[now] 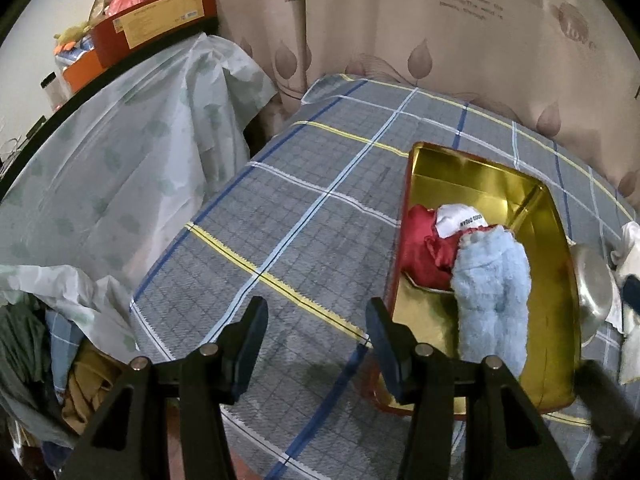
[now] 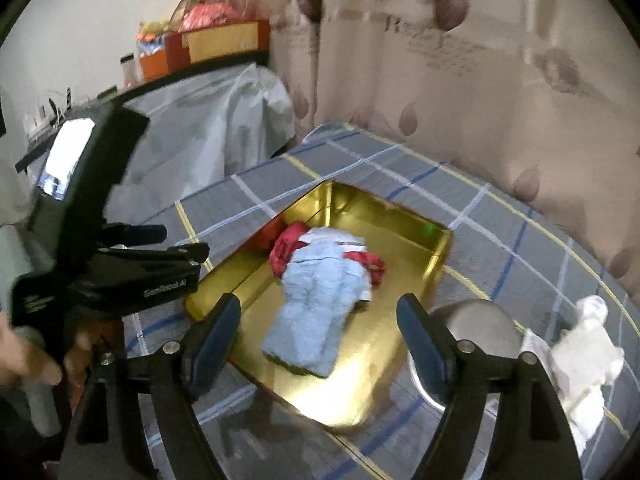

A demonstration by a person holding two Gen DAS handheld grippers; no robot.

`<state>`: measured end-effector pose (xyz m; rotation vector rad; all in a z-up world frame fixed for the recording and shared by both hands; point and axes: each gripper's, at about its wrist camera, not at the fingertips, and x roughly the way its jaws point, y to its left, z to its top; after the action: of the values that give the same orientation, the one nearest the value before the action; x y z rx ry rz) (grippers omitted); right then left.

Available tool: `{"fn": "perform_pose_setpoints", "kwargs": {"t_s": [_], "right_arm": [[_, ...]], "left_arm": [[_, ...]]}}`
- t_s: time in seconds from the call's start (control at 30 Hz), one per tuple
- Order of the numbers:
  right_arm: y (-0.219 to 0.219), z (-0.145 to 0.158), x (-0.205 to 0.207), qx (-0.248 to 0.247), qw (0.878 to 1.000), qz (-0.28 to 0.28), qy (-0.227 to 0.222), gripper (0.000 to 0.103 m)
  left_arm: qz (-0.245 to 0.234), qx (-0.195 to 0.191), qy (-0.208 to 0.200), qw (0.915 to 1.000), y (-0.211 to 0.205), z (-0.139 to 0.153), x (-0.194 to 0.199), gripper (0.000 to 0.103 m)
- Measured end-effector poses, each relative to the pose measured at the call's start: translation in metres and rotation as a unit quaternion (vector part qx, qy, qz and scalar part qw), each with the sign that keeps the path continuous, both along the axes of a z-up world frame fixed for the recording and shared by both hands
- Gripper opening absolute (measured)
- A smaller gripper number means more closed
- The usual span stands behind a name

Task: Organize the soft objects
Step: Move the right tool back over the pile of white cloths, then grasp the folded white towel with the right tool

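Note:
A gold tin box (image 1: pixel 556 280) (image 2: pixel 380 352) lies open on the plaid-covered table. In it lie a fluffy light blue cloth (image 1: pixel 494 300) (image 2: pixel 316 304), a red satin cloth (image 1: pixel 420 248) (image 2: pixel 286 246) and a white printed cloth (image 1: pixel 460 218) (image 2: pixel 344 240). My left gripper (image 1: pixel 316 340) is open and empty, over the table just left of the box; it also shows in the right wrist view (image 2: pixel 176 244). My right gripper (image 2: pixel 320 340) is open and empty above the box's near end. A white cloth (image 2: pixel 580 352) (image 1: pixel 632 248) lies on the table right of the box.
A steel bowl (image 2: pixel 476 320) (image 1: pixel 596 292) sits upside down between the box and the white cloth. A curtain hangs behind the table. A side table under a pale plastic cover (image 1: pixel 120 152) holds red and orange boxes (image 1: pixel 156 24). Clothes are piled at lower left (image 1: pixel 48 360).

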<state>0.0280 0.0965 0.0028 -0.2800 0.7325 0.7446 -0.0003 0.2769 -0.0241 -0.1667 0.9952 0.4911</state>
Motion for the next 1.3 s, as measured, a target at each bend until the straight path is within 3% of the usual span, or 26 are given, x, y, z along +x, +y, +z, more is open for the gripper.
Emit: {"fn": "perform_pose_setpoints", "kwargs": {"t_s": [0.2, 0.4, 0.8, 1.03, 1.3], "right_arm": [[-0.049, 0.007, -0.003, -0.006, 0.999, -0.036, -0.011, 0.078], [-0.12, 0.005, 0.012, -0.006, 0.994, -0.107, 0.001, 0.078], [-0.276, -0.022, 0.038, -0.025, 0.958, -0.286, 0.021, 0.079], [-0.314, -0.039, 0.044, -0.029, 0.946, -0.32, 0.035, 0.079], [-0.293, -0.042, 0.056, -0.002, 0.958, -0.285, 0.038, 0.079]], "left_arm": [[0.003, 0.01, 0.003, 0.9999, -0.002, -0.002, 0.0, 0.052], [-0.001, 0.021, 0.009, 0.9997, -0.006, -0.004, 0.0, 0.052], [0.002, 0.036, 0.009, 0.9993, -0.006, -0.002, 0.001, 0.052], [-0.003, 0.045, 0.006, 0.9989, -0.013, 0.004, 0.0, 0.052], [-0.026, 0.063, 0.01, 0.9977, -0.033, 0.014, 0.001, 0.052]]}}
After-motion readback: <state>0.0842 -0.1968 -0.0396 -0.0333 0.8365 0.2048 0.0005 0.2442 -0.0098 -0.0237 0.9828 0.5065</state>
